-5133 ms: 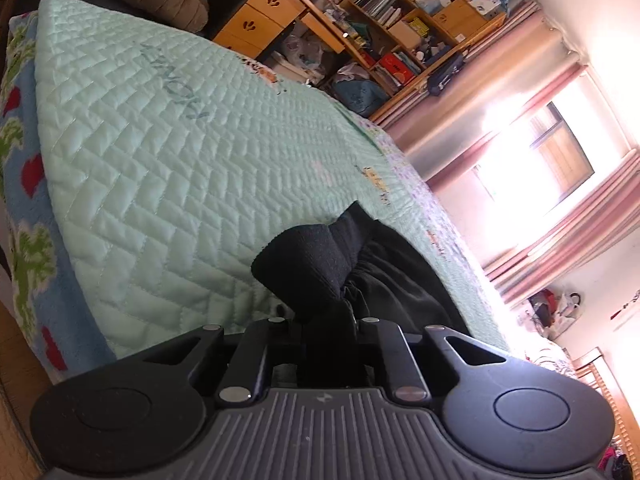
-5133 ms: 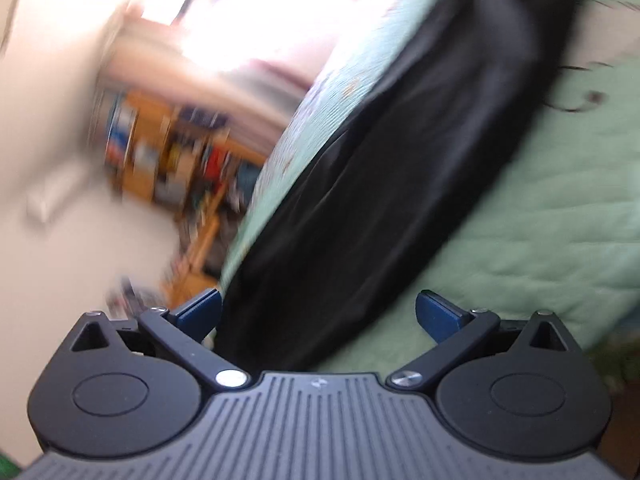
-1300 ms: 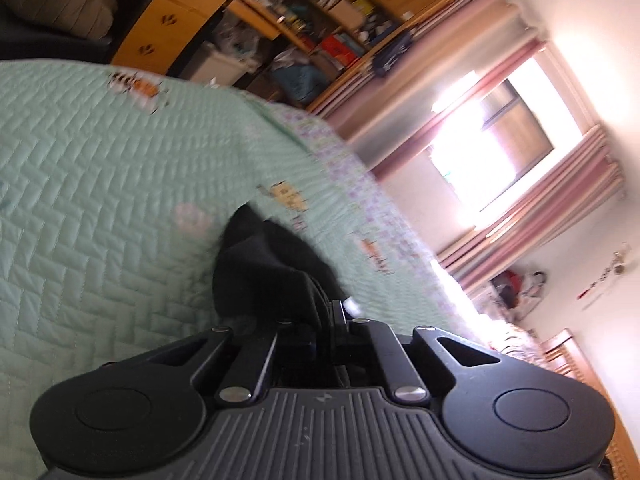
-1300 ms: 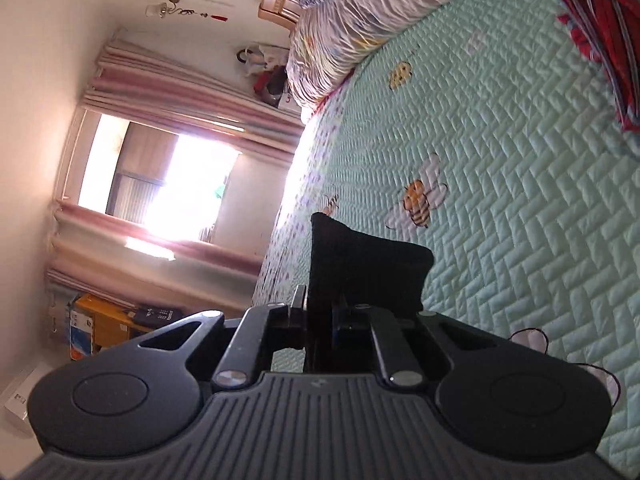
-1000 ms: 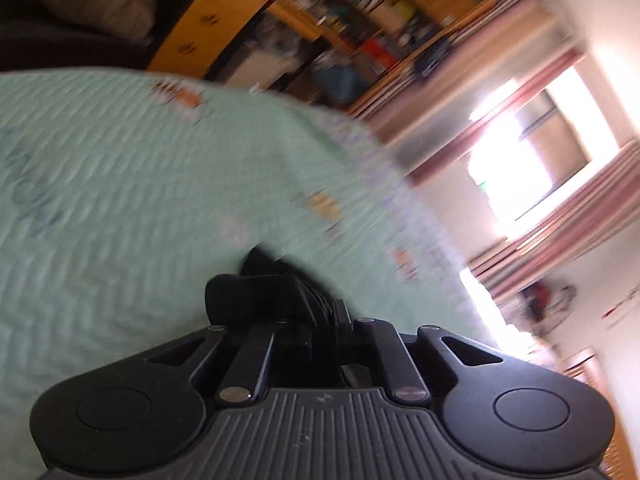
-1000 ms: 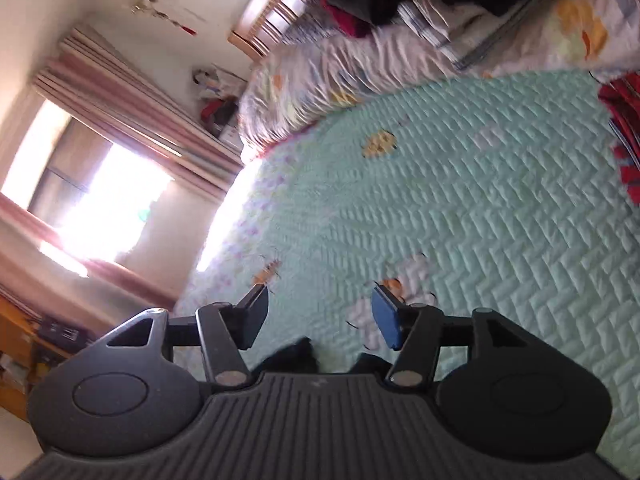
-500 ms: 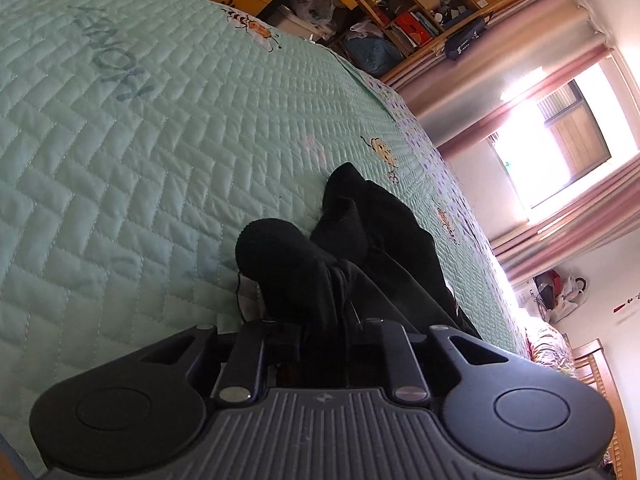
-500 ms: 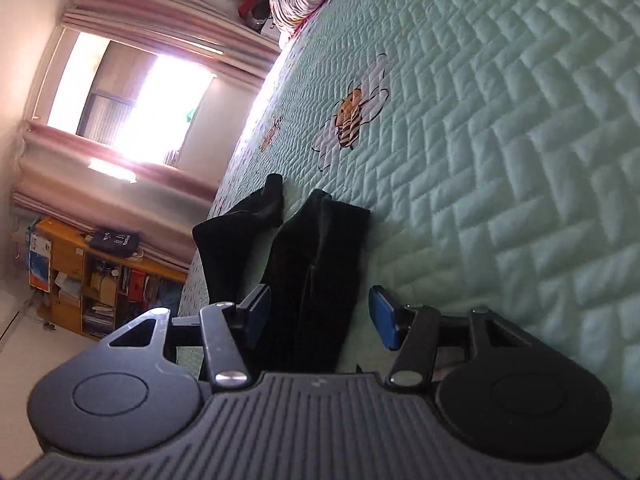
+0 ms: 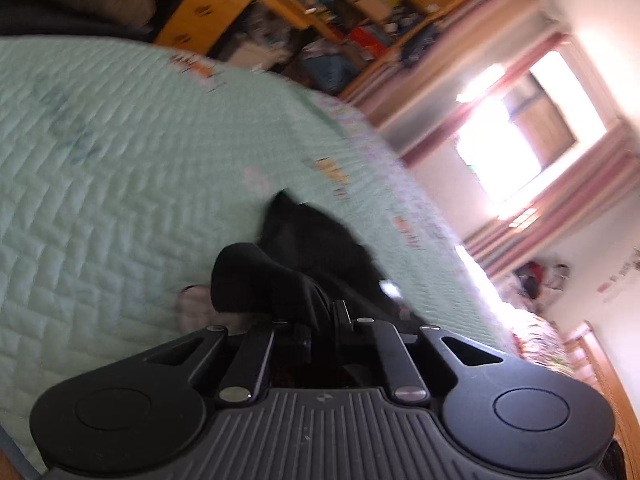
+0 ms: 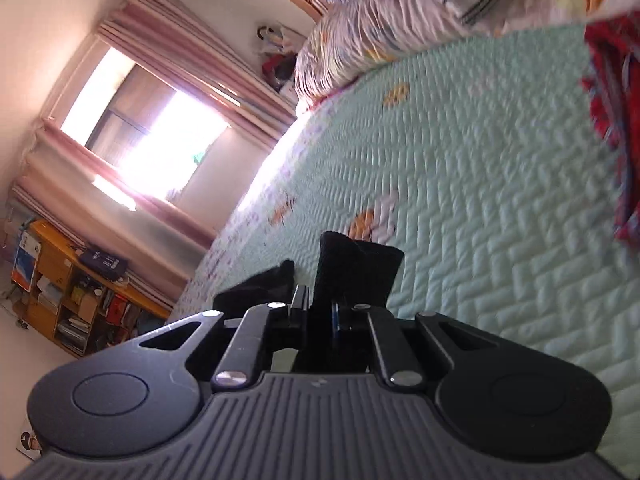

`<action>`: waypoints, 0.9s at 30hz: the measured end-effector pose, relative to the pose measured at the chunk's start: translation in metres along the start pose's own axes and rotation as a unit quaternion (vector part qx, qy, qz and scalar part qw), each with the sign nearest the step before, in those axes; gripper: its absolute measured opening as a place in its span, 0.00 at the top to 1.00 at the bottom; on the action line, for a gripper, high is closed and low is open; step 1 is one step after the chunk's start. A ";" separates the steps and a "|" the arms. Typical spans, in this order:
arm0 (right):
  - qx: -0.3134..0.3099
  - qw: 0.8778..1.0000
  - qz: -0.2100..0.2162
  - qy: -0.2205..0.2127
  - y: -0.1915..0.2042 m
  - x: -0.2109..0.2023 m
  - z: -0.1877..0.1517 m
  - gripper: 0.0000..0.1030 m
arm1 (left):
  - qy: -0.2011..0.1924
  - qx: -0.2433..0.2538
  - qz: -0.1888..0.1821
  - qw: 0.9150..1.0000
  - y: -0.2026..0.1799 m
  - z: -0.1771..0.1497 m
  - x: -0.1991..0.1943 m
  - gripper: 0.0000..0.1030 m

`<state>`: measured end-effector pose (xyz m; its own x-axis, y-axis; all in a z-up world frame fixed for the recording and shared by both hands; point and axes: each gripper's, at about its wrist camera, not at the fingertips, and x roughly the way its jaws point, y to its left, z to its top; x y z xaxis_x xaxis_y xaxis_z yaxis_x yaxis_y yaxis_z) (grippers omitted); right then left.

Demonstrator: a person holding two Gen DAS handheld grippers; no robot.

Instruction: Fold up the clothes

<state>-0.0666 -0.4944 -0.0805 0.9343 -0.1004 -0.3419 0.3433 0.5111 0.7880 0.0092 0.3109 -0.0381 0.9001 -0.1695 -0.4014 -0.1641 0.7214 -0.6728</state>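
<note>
- On the green quilted bed (image 9: 120, 184), a black garment (image 9: 312, 248) lies bunched.
- The left gripper (image 9: 324, 316) is clamped on one fold of it.
- The right gripper (image 10: 320, 312), its jaws having just been closing, pinches another edge.

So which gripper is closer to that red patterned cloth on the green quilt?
Right. The right gripper, shut on the black garment, has the red cloth ahead at its view's right edge. The left gripper grips the same garment; the red cloth is absent from its view.
</note>
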 end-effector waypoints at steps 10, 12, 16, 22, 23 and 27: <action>0.008 0.992 -0.126 0.024 -0.054 -0.028 -0.037 0.81 | 0.052 -0.061 0.047 0.996 0.069 -0.056 -0.042 0.81; -0.011 0.994 -0.109 0.000 -0.041 -0.043 -0.050 0.81 | 0.050 -0.068 0.055 0.995 0.083 -0.059 -0.053 0.82; -0.091 0.995 -0.030 -0.001 0.009 -0.054 -0.076 0.80 | 0.025 -0.084 0.062 0.994 0.097 -0.050 -0.068 0.80; -0.153 0.981 0.086 0.084 0.084 -0.034 -0.137 0.63 | 0.037 -0.078 0.056 0.995 0.091 -0.046 -0.052 0.60; -0.163 0.977 0.096 0.099 0.093 -0.030 -0.150 0.63 | 0.040 -0.086 0.062 0.994 0.092 -0.046 -0.046 0.58; -0.184 0.963 0.113 0.158 0.110 -0.020 -0.185 0.63 | 0.057 -0.110 0.055 0.991 0.092 -0.040 -0.024 0.46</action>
<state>-0.0647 -0.2777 -0.0817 0.8855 0.2844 -0.3674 0.0225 0.7635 0.6454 -0.0440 0.3544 -0.1152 0.8227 -0.1826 -0.5384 -0.3534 0.5776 -0.7359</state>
